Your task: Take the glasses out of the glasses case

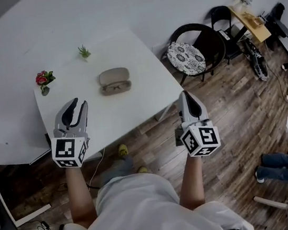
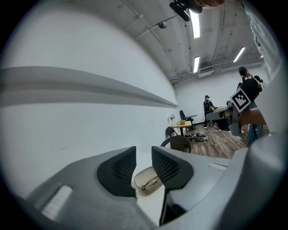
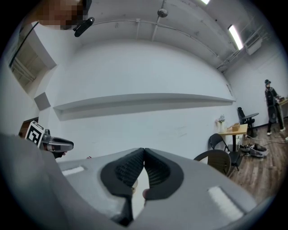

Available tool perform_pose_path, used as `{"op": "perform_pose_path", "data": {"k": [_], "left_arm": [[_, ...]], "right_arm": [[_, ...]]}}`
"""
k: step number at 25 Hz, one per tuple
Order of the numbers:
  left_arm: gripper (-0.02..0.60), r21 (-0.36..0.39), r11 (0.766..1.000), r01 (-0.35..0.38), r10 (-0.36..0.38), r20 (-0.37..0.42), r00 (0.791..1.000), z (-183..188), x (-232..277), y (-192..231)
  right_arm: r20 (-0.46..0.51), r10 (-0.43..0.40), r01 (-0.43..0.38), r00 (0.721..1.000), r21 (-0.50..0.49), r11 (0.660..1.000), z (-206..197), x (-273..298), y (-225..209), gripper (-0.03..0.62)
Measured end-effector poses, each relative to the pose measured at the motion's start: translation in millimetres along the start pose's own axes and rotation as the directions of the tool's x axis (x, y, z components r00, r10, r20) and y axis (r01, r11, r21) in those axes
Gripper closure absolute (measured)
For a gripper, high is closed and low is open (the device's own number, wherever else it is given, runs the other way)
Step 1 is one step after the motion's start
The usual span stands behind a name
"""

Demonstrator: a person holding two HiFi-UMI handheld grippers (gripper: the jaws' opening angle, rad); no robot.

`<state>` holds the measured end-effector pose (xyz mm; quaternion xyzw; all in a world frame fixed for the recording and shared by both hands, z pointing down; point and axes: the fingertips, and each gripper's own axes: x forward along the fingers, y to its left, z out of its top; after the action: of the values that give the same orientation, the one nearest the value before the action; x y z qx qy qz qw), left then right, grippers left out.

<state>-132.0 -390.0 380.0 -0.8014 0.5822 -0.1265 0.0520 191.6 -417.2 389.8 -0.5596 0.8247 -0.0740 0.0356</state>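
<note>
A beige glasses case (image 1: 114, 76) lies open near the middle of the white table (image 1: 146, 93), with the glasses (image 1: 116, 88) resting in its front half. My left gripper (image 1: 77, 104) hovers over the table's front left part, short of the case, open and empty. In the left gripper view the case (image 2: 145, 178) shows through the gap between the jaws of the left gripper (image 2: 144, 156). My right gripper (image 1: 184, 97) hangs off the table's front right edge over the floor. In the right gripper view the right gripper (image 3: 144, 153) is shut with its tips touching and nothing in it.
A red flower (image 1: 43, 78) and a small green plant (image 1: 83, 52) stand on the table's far left side. A black chair with a patterned cushion (image 1: 186, 57) sits right of the table on the wooden floor. A person's legs (image 1: 284, 165) lie at the far right.
</note>
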Motion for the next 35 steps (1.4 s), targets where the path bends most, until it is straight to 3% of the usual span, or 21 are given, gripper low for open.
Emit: {"op": "perform_pose_path", "data": {"k": [12, 23, 28, 35], "left_arm": [[0.465, -0.084, 0.99, 0.116, -0.12, -0.041, 0.992, -41, 95, 53], [0.465, -0.093, 0.945, 0.315, -0.325, -0.137, 0.936, -92, 170, 49], [0.465, -0.082, 0.908, 0.412, -0.42, -0.19, 0.887, -116, 202, 36], [0.465, -0.018, 0.817, 0.577, -0.55, -0.329, 0.768, -156, 231, -2]], "right_arm": [[-0.081, -0.059, 0.056, 0.995, -0.041, 0.998, -11, 99, 5, 0.591], [-0.169, -0.149, 0.142, 0.974, -0.048, 0.989, -46, 145, -5, 0.591], [-0.193, -0.169, 0.163, 0.967, -0.042, 0.986, -64, 161, -7, 0.591], [-0.234, -0.185, 0.185, 0.955, -0.022, 0.983, -88, 165, -16, 0.591]]}}
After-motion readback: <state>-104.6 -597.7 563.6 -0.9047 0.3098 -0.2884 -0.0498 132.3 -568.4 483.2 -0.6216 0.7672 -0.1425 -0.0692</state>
